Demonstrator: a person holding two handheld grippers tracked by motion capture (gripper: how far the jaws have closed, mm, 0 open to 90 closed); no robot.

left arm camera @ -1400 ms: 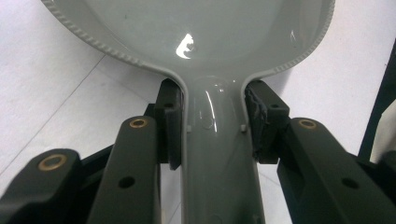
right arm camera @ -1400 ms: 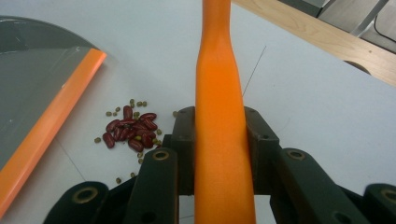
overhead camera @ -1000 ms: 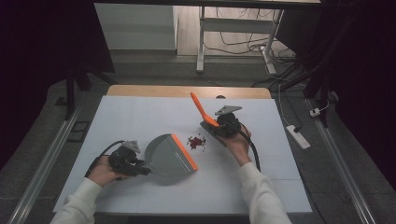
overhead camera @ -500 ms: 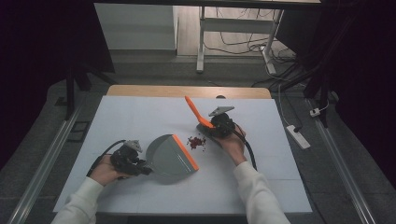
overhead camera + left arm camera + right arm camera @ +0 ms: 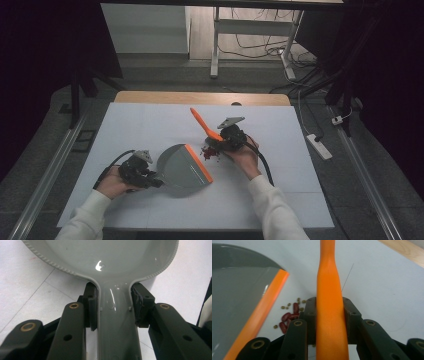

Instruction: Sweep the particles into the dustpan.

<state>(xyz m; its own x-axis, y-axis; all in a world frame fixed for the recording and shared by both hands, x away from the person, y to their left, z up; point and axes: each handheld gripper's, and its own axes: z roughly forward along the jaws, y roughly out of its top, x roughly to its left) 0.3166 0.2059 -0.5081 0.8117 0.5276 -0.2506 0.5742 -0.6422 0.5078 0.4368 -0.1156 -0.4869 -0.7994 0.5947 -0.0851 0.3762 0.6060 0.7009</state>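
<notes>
A grey dustpan [image 5: 181,167] with an orange front lip [image 5: 198,162] lies flat on the white table. My left gripper [image 5: 150,181] is shut on its handle [image 5: 117,325], both pads pressed against the handle's sides. My right gripper [image 5: 220,139] is shut on the orange handle [image 5: 331,315] of a brush [image 5: 205,125], which slants up and to the far left. A small heap of red beans [image 5: 210,152] and tiny green beans [image 5: 298,301] lies on the table between the dustpan's lip and the right gripper. The brush's head is hidden under the gripper.
The white mat [image 5: 150,125] covers the table, and a strip of bare wood [image 5: 200,97] shows at the far edge. A power strip [image 5: 318,146] lies on the floor to the right. A metal stand and cables [image 5: 250,45] are beyond the table.
The right gripper and brush have shifted left and nearer, toward the beans, and the orange handle leans further left. The left hand and dustpan have kept still.
</notes>
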